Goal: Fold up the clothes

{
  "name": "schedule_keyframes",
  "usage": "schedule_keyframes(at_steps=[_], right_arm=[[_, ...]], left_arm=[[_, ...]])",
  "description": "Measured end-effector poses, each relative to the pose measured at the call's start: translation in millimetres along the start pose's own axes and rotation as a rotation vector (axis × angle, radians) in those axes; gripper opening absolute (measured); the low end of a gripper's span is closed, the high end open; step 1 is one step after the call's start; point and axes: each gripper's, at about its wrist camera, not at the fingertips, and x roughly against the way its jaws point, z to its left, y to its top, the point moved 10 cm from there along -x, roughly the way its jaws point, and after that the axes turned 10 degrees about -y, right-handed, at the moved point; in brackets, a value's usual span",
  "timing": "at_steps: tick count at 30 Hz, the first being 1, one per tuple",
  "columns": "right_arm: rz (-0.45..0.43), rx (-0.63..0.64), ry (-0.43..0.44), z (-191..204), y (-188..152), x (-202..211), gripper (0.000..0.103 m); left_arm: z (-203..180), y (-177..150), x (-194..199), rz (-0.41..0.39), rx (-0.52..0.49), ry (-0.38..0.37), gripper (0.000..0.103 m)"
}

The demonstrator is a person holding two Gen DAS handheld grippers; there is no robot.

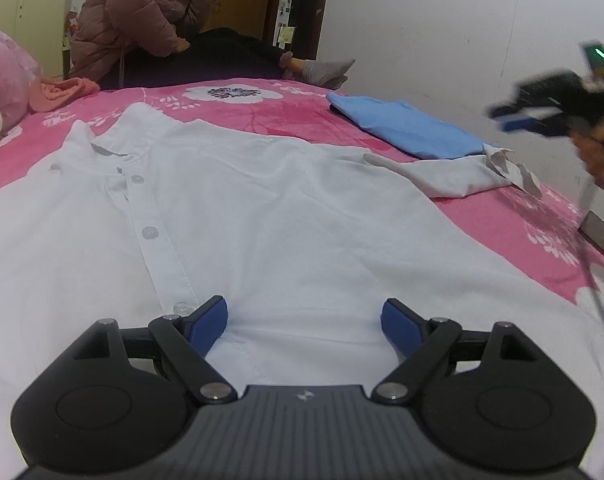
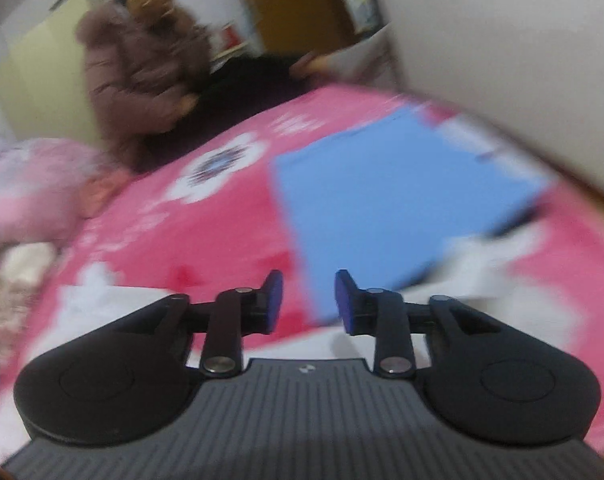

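Note:
A white button-up shirt lies spread flat on the pink flowered bedspread, collar at the far left, one sleeve stretched to the right. My left gripper stands open low over the shirt's lower front, nothing between its blue pads. My right gripper is open with a gap between the pads and nothing in it, in the air above the bed; the right wrist view is blurred. From the left wrist view the right gripper shows at the far right, above the sleeve end.
A folded blue garment lies near the wall side of the bed. A person in a puffy coat sits at the far edge. Pink bedding is piled at the left. A small dark flat object lies at the right edge.

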Motion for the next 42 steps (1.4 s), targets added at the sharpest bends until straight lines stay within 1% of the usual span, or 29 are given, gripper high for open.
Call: schedule_keyframes(at_steps=[1, 3, 5, 7, 9, 12, 14, 15, 16, 17, 19, 21, 23, 25, 28, 32, 35, 38, 42], right_arm=[[-0.016, 0.024, -0.041, -16, -2, 7, 0.044], [-0.030, 0.122, -0.130, -37, -15, 12, 0.048], [-0.034, 0.249, -0.199, -43, -29, 9, 0.052], [-0.034, 0.359, -0.224, -40, -43, 1, 0.057], [-0.021, 0.444, -0.247, -37, -53, -14, 0.058], [0.010, 0.468, -0.297, -42, -56, -41, 0.057], [0.025, 0.428, -0.320, -52, -50, -52, 0.054], [0.033, 0.404, -0.327, -57, -47, -57, 0.043], [0.039, 0.379, -0.336, -64, -44, -60, 0.023], [0.042, 0.354, -0.348, -71, -41, -60, 0.014], [0.036, 0.294, -0.351, -80, -30, -56, 0.005], [0.016, 0.252, -0.337, -85, -17, -46, 0.003], [-0.017, 0.173, -0.295, -88, 4, -29, 0.003], [-0.047, 0.037, -0.217, -90, 29, -7, 0.003], [-0.078, -0.121, -0.078, -85, 63, 27, 0.003], [-0.116, -0.225, 0.094, -62, 97, 64, 0.003], [-0.143, -0.215, 0.228, -24, 109, 92, 0.003], [-0.154, -0.144, 0.347, 28, 111, 121, 0.003], [-0.118, -0.034, 0.515, 118, 96, 146, 0.003]], left_arm=[[0, 0, 0, 0.001, -0.002, 0.002, 0.086], [-1, 0, -1, 0.002, -0.007, 0.007, 0.086], [-2, 0, -1, 0.002, -0.014, 0.013, 0.087], [-2, 0, -1, 0.003, -0.019, 0.017, 0.087], [-2, 0, -1, 0.003, -0.024, 0.021, 0.087], [-2, -1, -1, 0.002, -0.025, 0.021, 0.087], [-3, -1, -2, 0.001, -0.026, 0.022, 0.087], [-3, -1, -2, 0.002, -0.027, 0.023, 0.087], [-3, -1, -2, 0.002, -0.028, 0.023, 0.087], [-3, -1, -2, 0.001, -0.029, 0.024, 0.087], [-3, -1, -2, 0.001, -0.030, 0.025, 0.087], [-3, -1, -2, 0.001, -0.030, 0.024, 0.087], [-3, -1, -2, 0.001, -0.029, 0.024, 0.087], [-2, 0, -1, -0.001, -0.028, 0.022, 0.087], [-3, -1, -1, -0.002, -0.028, 0.021, 0.087], [-3, -1, -1, -0.004, -0.027, 0.019, 0.087], [-3, -1, -1, -0.005, -0.026, 0.018, 0.087], [-3, -1, -1, -0.002, -0.026, 0.018, 0.087], [-2, 2, 3, -0.008, -0.006, 0.010, 0.087]])
